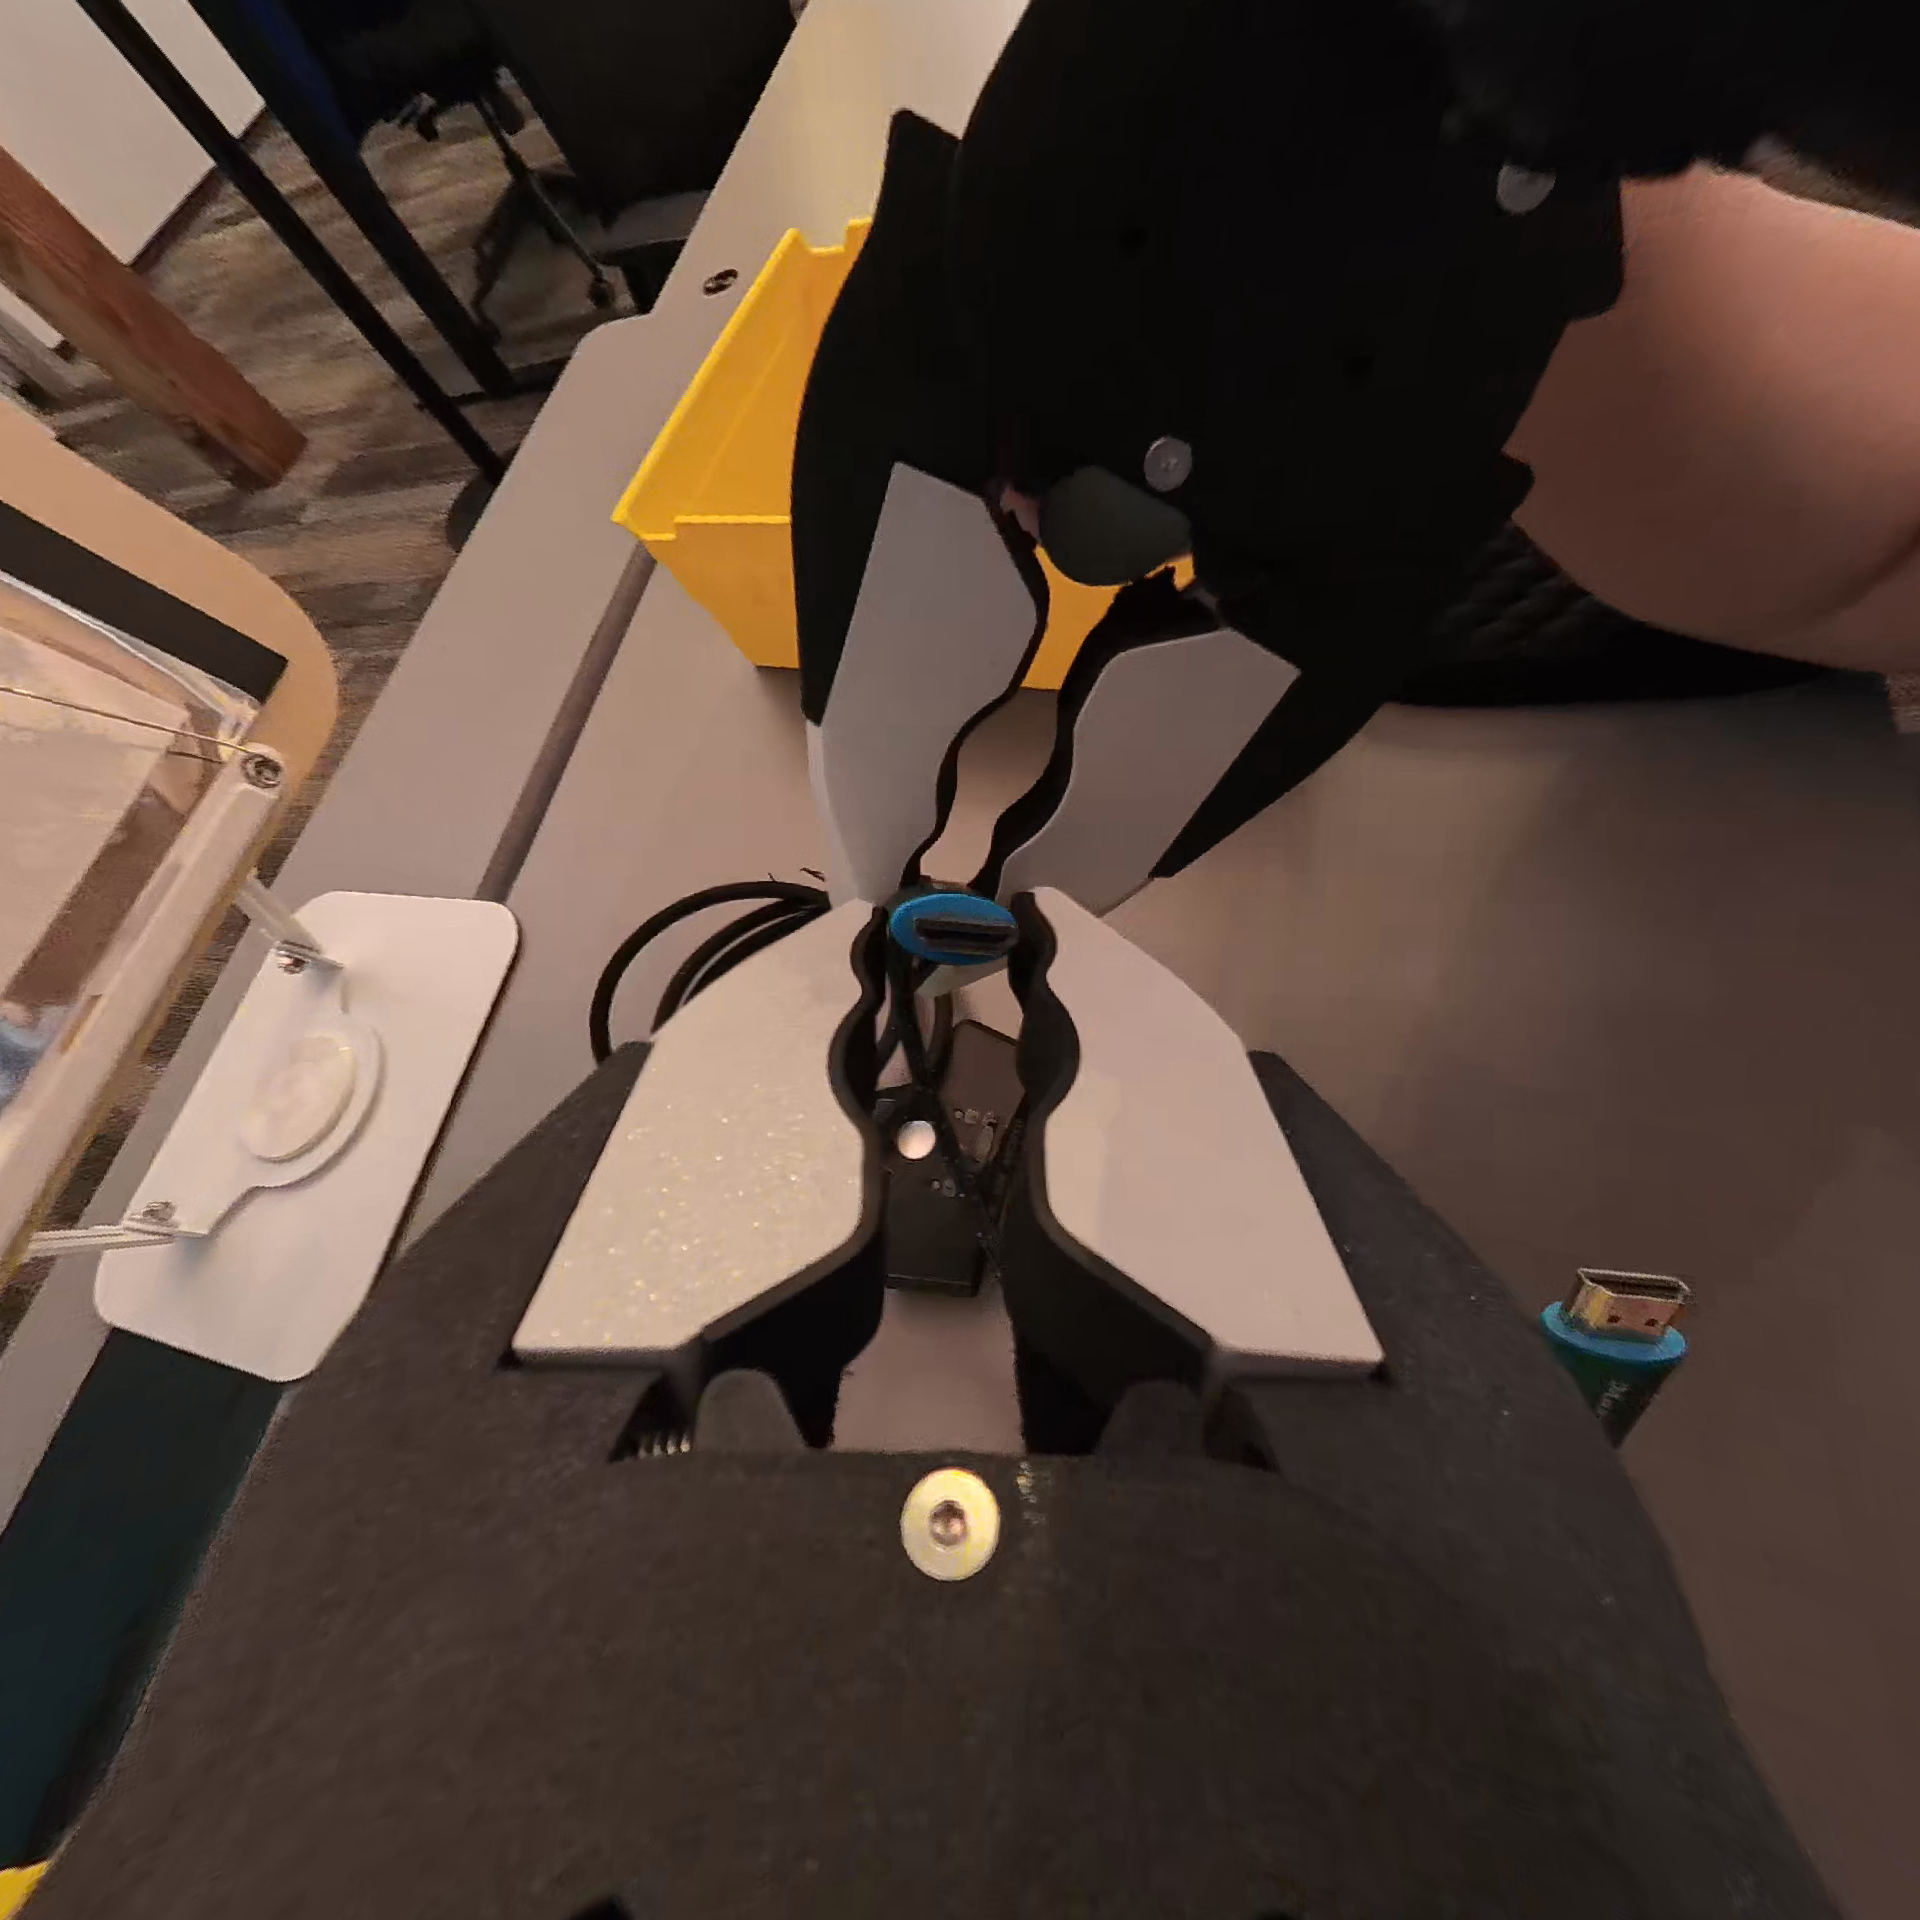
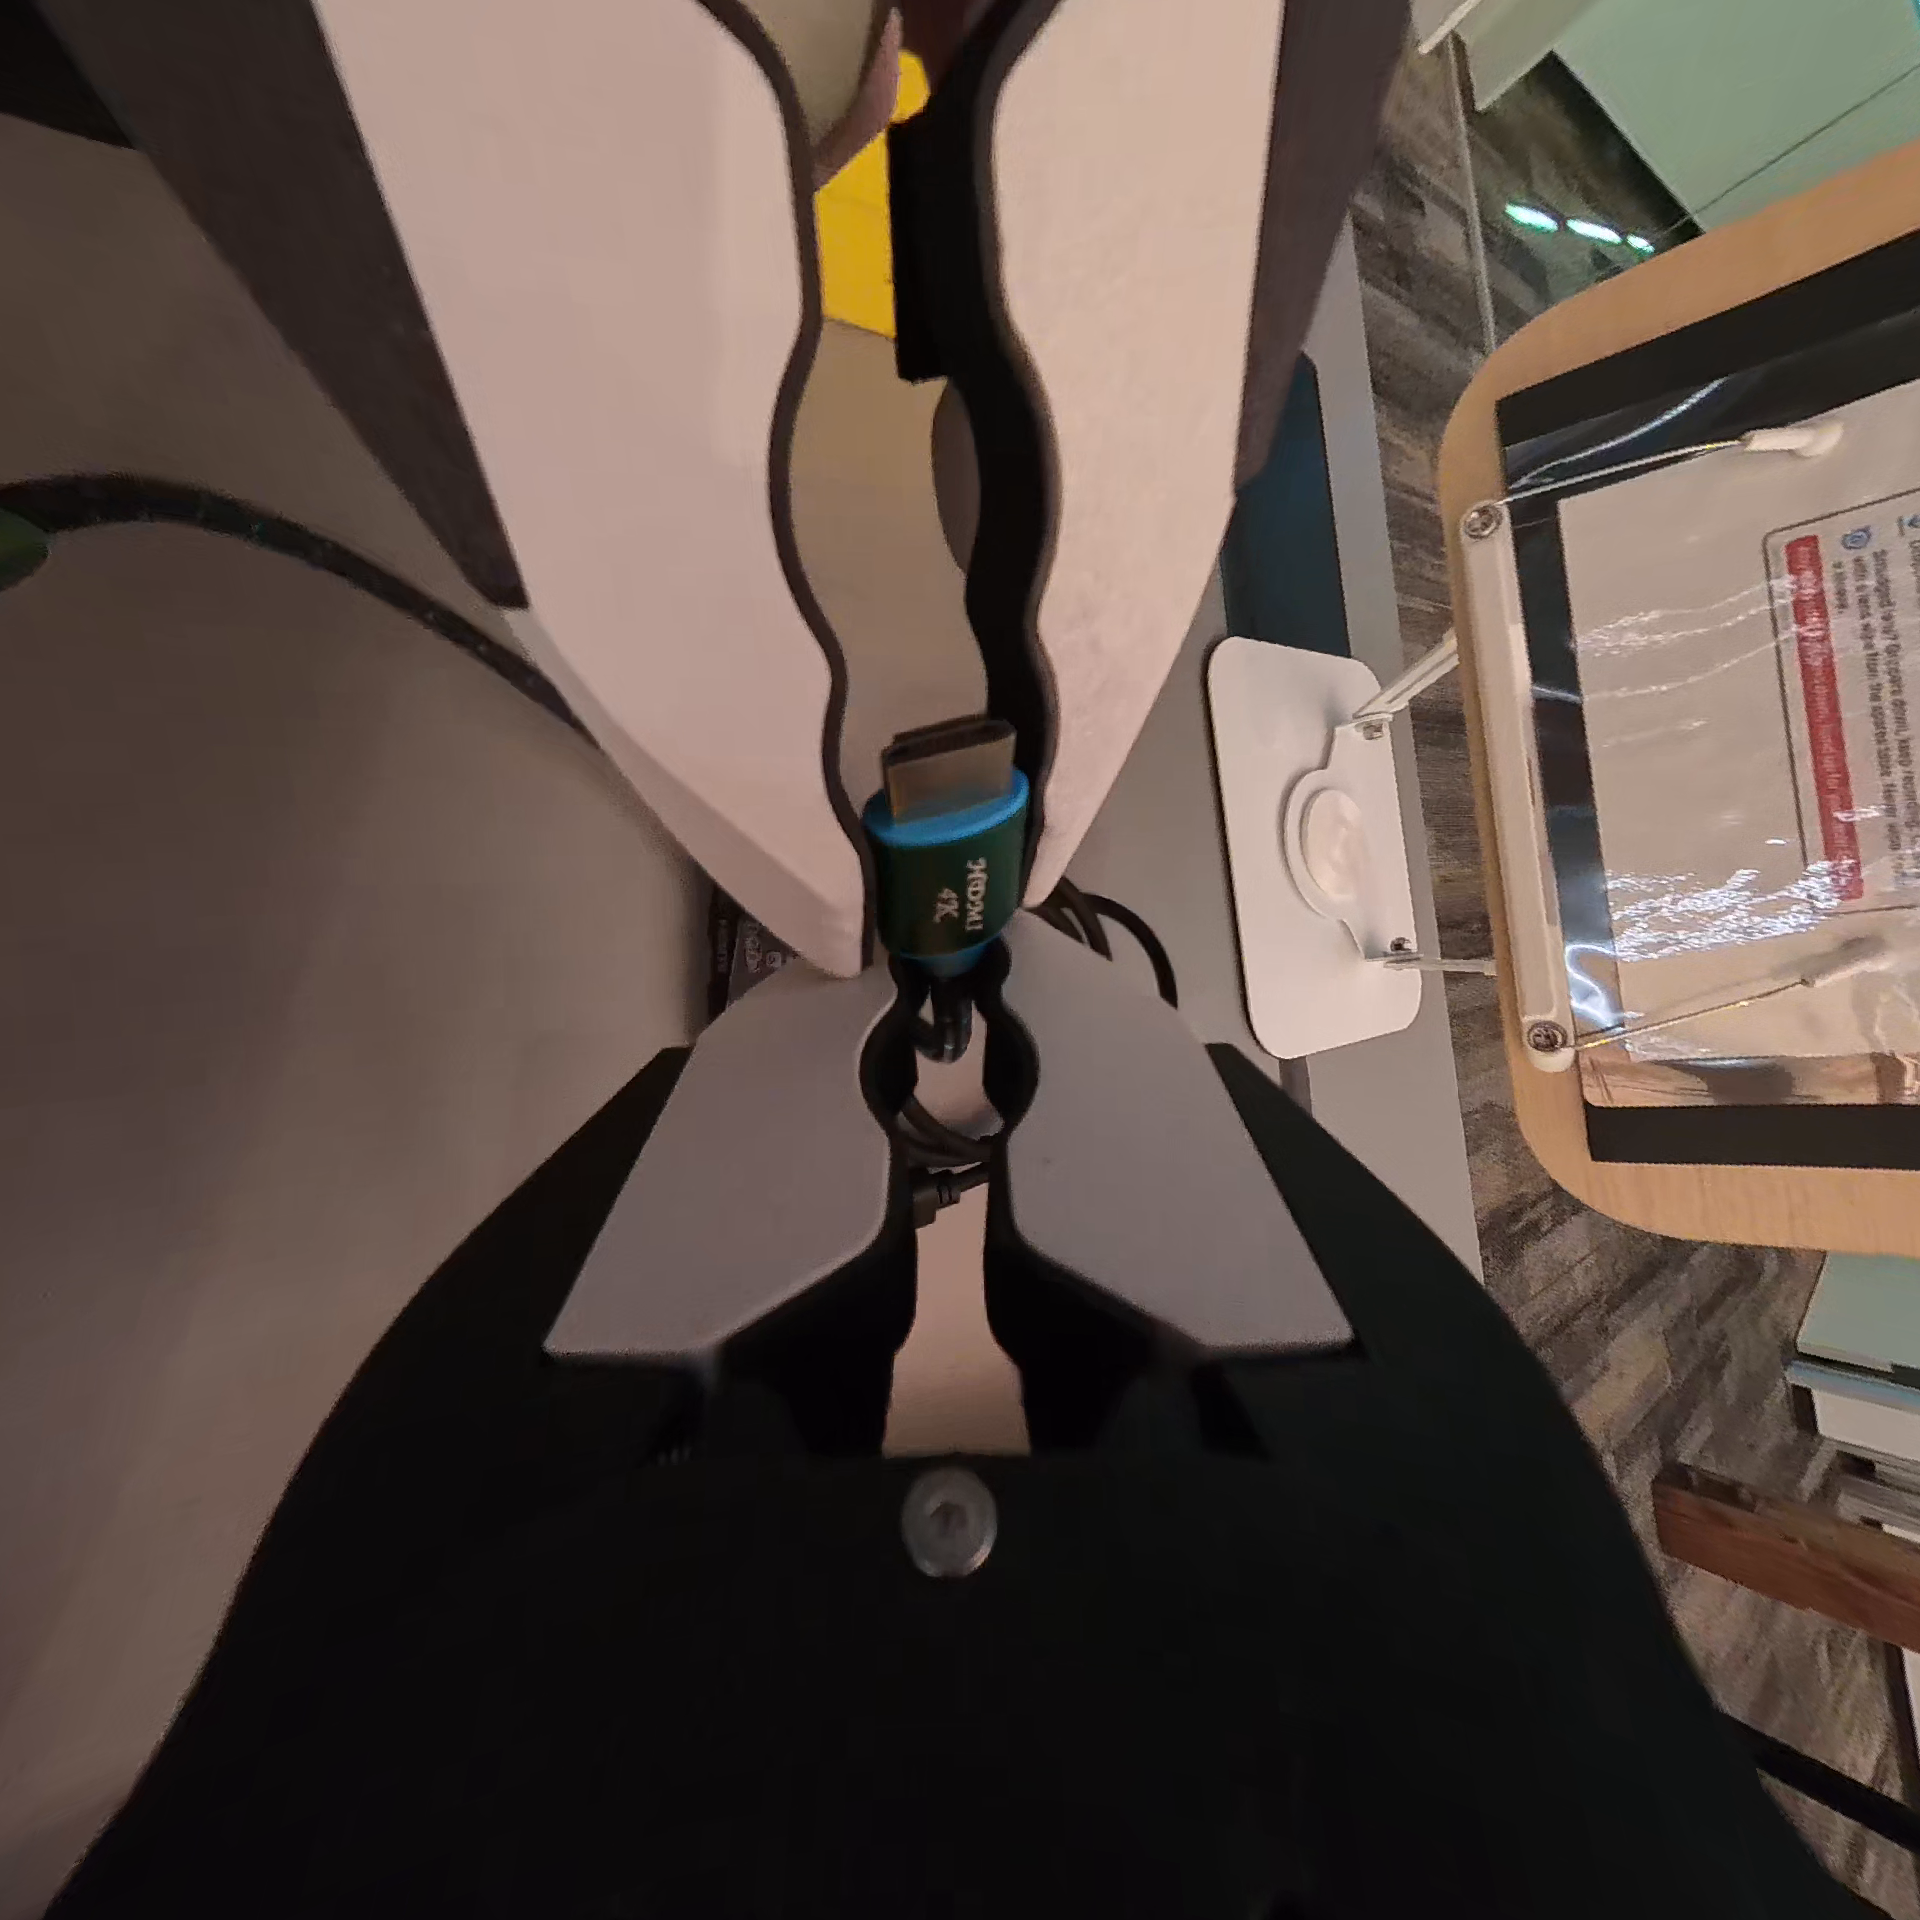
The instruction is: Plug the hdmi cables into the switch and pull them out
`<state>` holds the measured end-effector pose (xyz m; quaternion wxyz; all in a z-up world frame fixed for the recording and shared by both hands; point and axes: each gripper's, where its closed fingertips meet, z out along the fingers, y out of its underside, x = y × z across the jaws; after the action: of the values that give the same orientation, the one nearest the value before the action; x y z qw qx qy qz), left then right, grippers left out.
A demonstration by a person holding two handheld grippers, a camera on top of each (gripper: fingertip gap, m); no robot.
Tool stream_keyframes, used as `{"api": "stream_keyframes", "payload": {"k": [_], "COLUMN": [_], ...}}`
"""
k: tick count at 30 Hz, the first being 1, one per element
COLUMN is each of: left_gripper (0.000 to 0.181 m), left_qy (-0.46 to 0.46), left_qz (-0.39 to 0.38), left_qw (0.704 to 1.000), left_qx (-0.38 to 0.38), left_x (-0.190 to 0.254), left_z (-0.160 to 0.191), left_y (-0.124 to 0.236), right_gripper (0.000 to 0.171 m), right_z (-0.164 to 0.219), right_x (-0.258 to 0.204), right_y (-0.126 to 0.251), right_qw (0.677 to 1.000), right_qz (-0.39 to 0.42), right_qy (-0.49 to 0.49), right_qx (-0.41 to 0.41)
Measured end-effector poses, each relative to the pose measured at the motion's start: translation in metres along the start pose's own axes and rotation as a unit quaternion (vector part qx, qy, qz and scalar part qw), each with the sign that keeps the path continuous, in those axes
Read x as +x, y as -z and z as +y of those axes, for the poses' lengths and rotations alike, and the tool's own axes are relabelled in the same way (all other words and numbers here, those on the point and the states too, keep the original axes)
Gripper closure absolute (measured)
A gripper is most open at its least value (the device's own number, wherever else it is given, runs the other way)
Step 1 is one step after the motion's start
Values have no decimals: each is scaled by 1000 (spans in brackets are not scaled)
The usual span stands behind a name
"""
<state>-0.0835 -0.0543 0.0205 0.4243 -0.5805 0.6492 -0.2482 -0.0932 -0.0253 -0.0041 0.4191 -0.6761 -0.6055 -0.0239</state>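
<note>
Two grippers, one HDMI plug

Both meet tip to tip. The left gripper (image 1: 951, 935) has its jaws clamped on the blue-collared HDMI plug (image 2: 948, 864), while the right gripper (image 2: 940, 992) pinches its cable just behind. The black switch (image 1: 940, 1195) sits on the table (image 1: 1558, 987) under the left jaws. A second plug (image 1: 1621, 1340) lies off to their right.

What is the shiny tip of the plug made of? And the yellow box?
The plug tip looks like metal: it gleams golden and has sharp folded edges. Its blue-green shell has a satin sheen, maybe painted metal or plastic; hard to tell. The yellow box looks like moulded plastic: even colour, smooth matte walls and a stepped rim.
</note>
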Motion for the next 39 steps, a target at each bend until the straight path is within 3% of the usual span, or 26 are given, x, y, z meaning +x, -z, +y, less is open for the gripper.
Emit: {"api": "stream_keyframes", "payload": {"k": [6, 9, 12, 13, 15, 20, 24, 27, 29, 34, 39], "left_gripper": [160, 161, 161, 161, 161, 160, 160, 160, 160, 161, 161], "left_qy": [36, 58, 83, 90, 101, 116, 114, 100, 107, 131, 102], "left_qz": [-34, -66, -82, -83, -79, -45, -8, 2, 28, 128, 154], "left_qw": [998, 993, 988, 986, 983, 980, 979, 981, 977, 957, 960], "left_qx": [32, 74, 102, 110, 127, 157, 167, 168, 181, 223, 208], "left_x": [-24, -44, -55, -56, -56, -43, -27, -20, -14, 5, 18], "left_z": [-7, -15, -20, -22, -27, -42, -51, -54, -58, -72, -72], "left_y": [17, 33, 45, 48, 51, 59, 60, 61, 64, 81, 87], "right_gripper": [145, 148, 155, 157, 144, 131, 123, 115, 118, 124, 129], "right_z": [-9, -39, -78, -86, -90, -100, -96, -96, -101, -110, -116], "right_x": [35, 47, 11, -2, -15, -18, 16, 34, 38, 18, 7], "right_y": [17, 46, 65, 62, 41, -4, 0, 25, 55, 102, 113], "right_qw": [994, 979, 948, 934, 918, 867, 831, 809, 779, 747, 746], "right_qz": [95, 127, -33, -99, -167, -196, -101, -38, -6, 74, 27], "right_qy": [-28, -59, -128, -163, -223, -333, -386, -363, -320, -171, -144], "right_qx": [39, 151, 289, 303, 283, 315, 387, 460, 539, 638, 650]}}
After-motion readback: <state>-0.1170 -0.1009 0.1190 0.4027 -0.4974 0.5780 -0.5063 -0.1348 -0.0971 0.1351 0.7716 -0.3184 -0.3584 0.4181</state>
